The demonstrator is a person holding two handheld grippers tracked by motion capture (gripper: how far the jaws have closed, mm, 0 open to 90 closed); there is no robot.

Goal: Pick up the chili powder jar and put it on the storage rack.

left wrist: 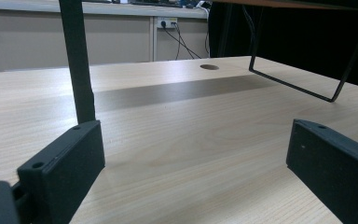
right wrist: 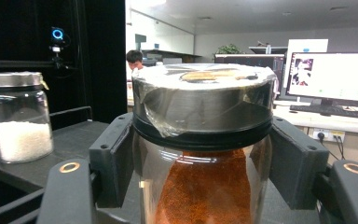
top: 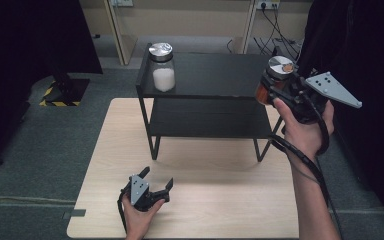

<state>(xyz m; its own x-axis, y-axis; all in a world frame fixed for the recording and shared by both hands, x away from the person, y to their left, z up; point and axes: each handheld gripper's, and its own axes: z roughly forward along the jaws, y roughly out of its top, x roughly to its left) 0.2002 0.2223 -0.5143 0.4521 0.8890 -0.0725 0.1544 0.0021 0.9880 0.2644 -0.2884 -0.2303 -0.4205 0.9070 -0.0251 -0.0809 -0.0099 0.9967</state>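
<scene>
The clear glass jar of orange-red powder with a silver metal lid [right wrist: 200, 140] is held at the right end of the black two-tier metal shelf [top: 215, 75], at about the level of its top board; whether its base touches the board or hangs just above it cannot be told from the high view. The right gripper [top: 276, 86] has its jaws clamped on the jar just under the lid, one black pad on each side of the glass neck. The right hand [top: 305, 131] holds this gripper raised, forearm coming up from the bottom right, gripper pointing leftward and away toward the shelf, its grey three-cornered plate on top and its black cable looping down along the wrist.

The left gripper [top: 158, 179] lies low on the pale wooden surface [top: 220, 200] near the front edge, in the left hand [top: 137, 215], jaws wide apart with nothing between them, aimed toward the shelf's front left leg.

On the far left of the top board stands a second clear glass jar with white grains and a silver lid [top: 162, 67], well apart from the held jar. The board between them is bare.

The held jar is roughly half full of powder, and its lid appears wrapped in clear film.
</scene>
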